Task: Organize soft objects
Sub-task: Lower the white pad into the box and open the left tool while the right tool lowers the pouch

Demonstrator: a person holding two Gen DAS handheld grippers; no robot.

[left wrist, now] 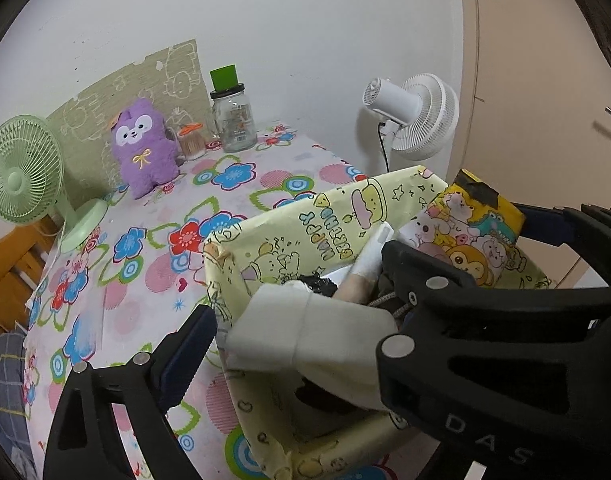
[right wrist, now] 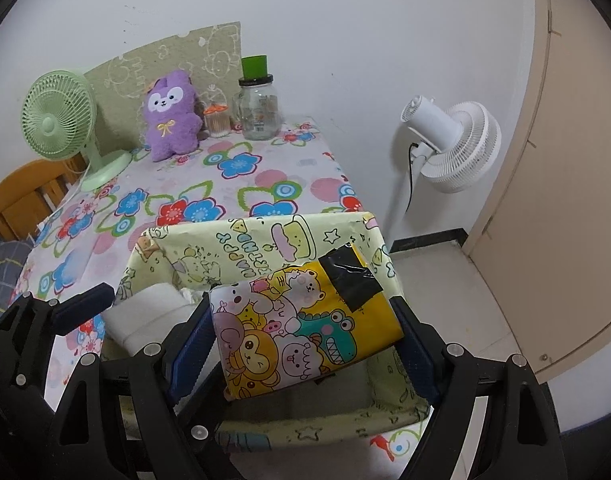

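Two grippers work over a pale yellow storage box that sits at the near right corner of a table covered in a flowered cloth. The box's inner wall carries cartoon prints and upside-down lettering that seems to read "HAPPY BIRTHDAY". The right gripper pinches a yellow cartoon-animal pack between its blue pads, holding it above the right half of the box; a patch of black tape covers the pack's upper corner. The left gripper stands spread wide over the box's left side, its pads not pressing anything; a folded white cloth lies under it on the box's contents. The letters "DAS" show on one black finger. Along the table's far edge stand a purple plush toy, a glass jar with an unreadable label, and, at the far left corner, a green fan.
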